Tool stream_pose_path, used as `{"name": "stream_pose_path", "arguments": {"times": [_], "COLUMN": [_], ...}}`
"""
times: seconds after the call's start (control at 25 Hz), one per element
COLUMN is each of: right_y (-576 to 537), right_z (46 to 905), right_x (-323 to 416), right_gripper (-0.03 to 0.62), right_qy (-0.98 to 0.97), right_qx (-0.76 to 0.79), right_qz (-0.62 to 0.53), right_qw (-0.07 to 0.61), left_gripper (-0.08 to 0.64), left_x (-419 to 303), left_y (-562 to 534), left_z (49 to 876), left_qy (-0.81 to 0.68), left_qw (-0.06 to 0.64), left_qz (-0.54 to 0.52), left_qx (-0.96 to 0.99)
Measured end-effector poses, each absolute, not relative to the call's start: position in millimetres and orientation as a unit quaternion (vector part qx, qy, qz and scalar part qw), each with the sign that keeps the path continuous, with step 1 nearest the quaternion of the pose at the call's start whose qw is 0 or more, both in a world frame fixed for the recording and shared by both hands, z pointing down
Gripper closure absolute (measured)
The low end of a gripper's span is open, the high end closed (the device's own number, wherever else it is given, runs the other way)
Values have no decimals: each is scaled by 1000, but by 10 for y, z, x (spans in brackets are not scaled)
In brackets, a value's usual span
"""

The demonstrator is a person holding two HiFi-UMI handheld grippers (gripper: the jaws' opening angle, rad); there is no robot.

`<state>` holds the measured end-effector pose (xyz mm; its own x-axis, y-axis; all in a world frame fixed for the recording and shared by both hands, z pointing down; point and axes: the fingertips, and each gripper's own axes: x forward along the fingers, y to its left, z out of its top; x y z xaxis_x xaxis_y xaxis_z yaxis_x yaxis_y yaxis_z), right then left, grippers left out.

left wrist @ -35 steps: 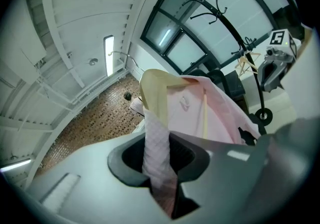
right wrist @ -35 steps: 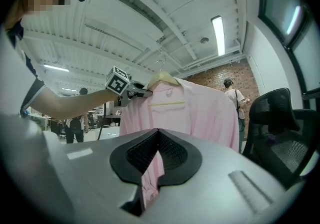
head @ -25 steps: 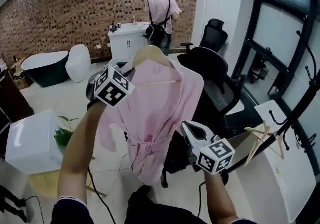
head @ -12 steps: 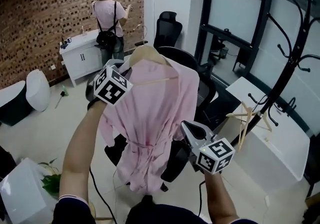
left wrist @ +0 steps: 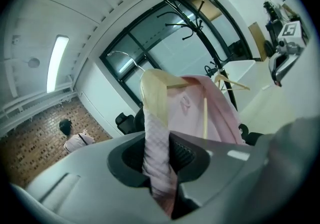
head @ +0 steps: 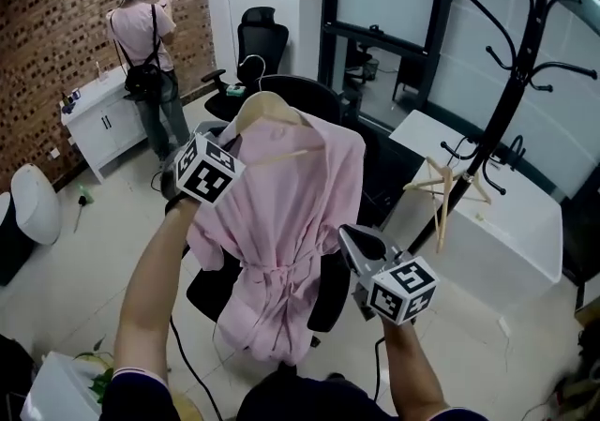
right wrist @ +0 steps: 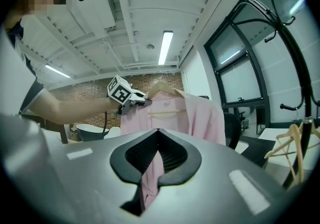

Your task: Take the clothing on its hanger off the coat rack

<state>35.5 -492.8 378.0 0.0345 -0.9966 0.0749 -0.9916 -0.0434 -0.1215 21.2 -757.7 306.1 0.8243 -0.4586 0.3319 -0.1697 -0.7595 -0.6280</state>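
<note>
A pink robe (head: 281, 213) hangs on a wooden hanger (head: 265, 105), off the black coat rack (head: 520, 63), which stands apart at the right. My left gripper (head: 232, 133) is shut on the hanger's left shoulder with the quilted pink cloth (left wrist: 159, 153) pinched between its jaws. My right gripper (head: 345, 233) sits low beside the robe's right edge; its tips (right wrist: 157, 130) meet, and pink shows only through the slit behind them. A bare wooden hanger (head: 441, 187) hangs low on the rack.
A black office chair (head: 375, 166) stands right behind the robe, a second chair (head: 262, 35) farther back. A white table (head: 506, 213) sits under the rack by the windows. A person (head: 145, 44) stands at a white cabinet (head: 94, 124) by the brick wall.
The view has swung right: the person and the cabinet slid to the left, and the coat rack came fully into view. The robe stays held in the left gripper; the right gripper keeps beside it.
</note>
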Motion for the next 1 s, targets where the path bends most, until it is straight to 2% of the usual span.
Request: {"name": "stream_pose_path", "arguments": {"times": [0.4,1.0], "right_y": [-4919,-5012], "right_z": [4055,4629], "right_x": [322,135], "right_gripper": [591,591], "right_qy": [673,679], "right_qx": [-733,-715], "right_qz": [-100,-164], "right_qw": [3,-25], "left_gripper": [477,492], "left_x": [232,-168], "left_y": [-7475,-7100], "left_z": [4013,5896], "left_qy": [145,109], "left_qw": [281,149], "left_qz": [-257,-326], "left_qx": [-913,-927]}}
